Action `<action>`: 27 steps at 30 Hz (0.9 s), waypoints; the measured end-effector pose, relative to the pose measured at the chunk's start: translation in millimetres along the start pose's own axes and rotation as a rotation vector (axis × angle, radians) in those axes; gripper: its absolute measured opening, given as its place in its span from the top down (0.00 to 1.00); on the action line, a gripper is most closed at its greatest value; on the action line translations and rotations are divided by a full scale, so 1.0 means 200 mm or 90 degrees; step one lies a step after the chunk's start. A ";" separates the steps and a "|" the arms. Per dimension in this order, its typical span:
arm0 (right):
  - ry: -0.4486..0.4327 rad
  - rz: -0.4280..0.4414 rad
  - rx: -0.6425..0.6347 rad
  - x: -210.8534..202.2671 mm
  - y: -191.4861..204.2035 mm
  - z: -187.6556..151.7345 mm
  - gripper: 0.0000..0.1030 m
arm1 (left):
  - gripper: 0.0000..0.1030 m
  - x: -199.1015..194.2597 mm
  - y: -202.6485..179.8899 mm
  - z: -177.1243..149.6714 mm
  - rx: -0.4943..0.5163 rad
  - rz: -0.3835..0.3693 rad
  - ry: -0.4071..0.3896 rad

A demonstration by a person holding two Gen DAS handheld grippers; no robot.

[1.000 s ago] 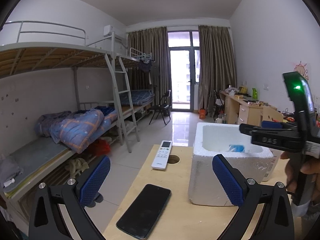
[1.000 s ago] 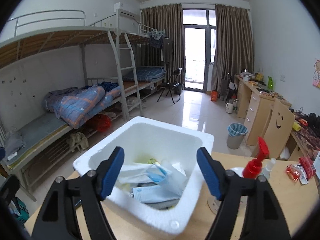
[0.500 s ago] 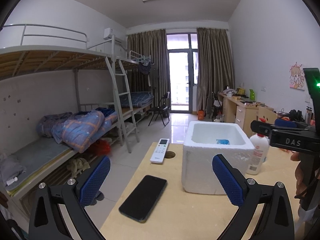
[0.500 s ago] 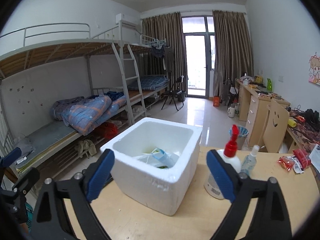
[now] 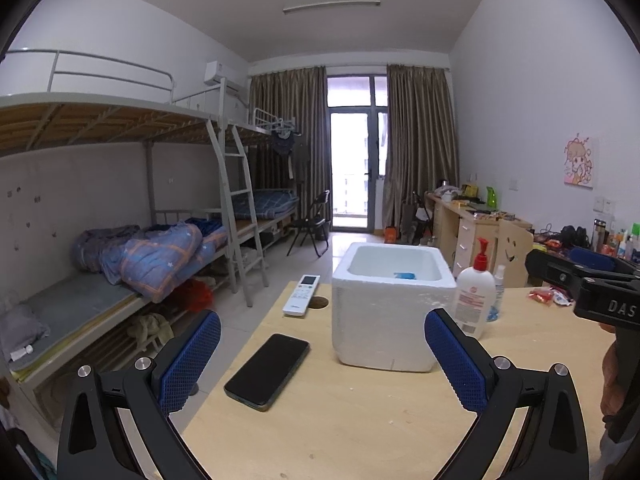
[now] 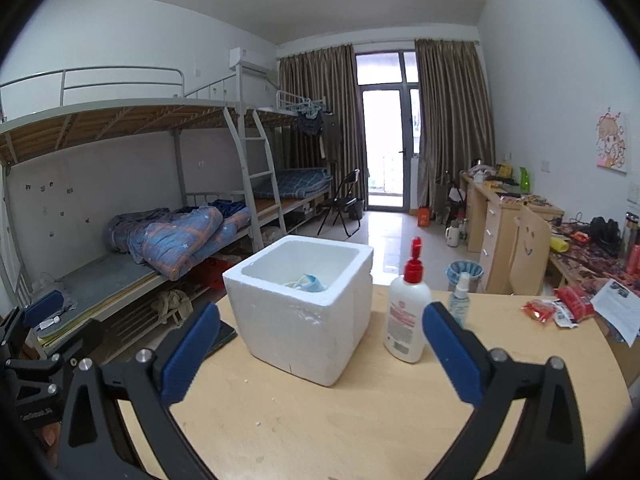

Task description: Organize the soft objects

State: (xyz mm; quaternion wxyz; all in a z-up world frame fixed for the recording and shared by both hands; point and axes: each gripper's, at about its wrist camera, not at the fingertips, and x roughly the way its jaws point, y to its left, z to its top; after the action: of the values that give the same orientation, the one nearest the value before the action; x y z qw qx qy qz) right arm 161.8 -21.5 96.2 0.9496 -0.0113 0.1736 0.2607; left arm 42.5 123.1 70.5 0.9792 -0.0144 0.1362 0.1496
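The soft objects, a heap of pale blue face masks and crumpled soft packets [image 6: 308, 282], lie inside the white foam box [image 6: 298, 312], which stands on the light wooden table [image 6: 360, 420]; only the top of the heap shows over the rim, and a blue scrap [image 5: 405, 275] is visible from the left side. A second ago the right gripper [image 6: 316, 354] hung directly over the box's mouth with its jaws narrower; both grippers have since drawn back from the box, and the right jaws have just been opening to their widest, with nothing between them. The left gripper [image 5: 322, 360] is likewise spread wide and empty. I judge the deposit complete and this a withdrawal. No loose soft item is apparent on the near table, so the task looks at or close to its end. Clearance: the white pump bottle with red nozzle [image 6: 407, 312] and small clear spray bottle [image 6: 460, 300] stand just beside the box's right wall; the black phone [image 5: 267, 376] and white remote control [image 5: 302, 295] lie to its left near the table edge. The near table is bare, offering free room to retreat.
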 end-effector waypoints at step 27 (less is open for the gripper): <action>-0.072 -0.055 -0.005 -0.61 -0.02 -0.30 0.00 | 0.01 -0.43 -0.19 -0.14 0.003 -0.080 -0.055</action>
State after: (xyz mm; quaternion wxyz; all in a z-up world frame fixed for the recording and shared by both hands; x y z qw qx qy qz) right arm 46.0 -92.4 81.1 0.9682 -0.0078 0.1183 0.2202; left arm -31.9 60.0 66.8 0.9917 -0.0140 0.0933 0.0878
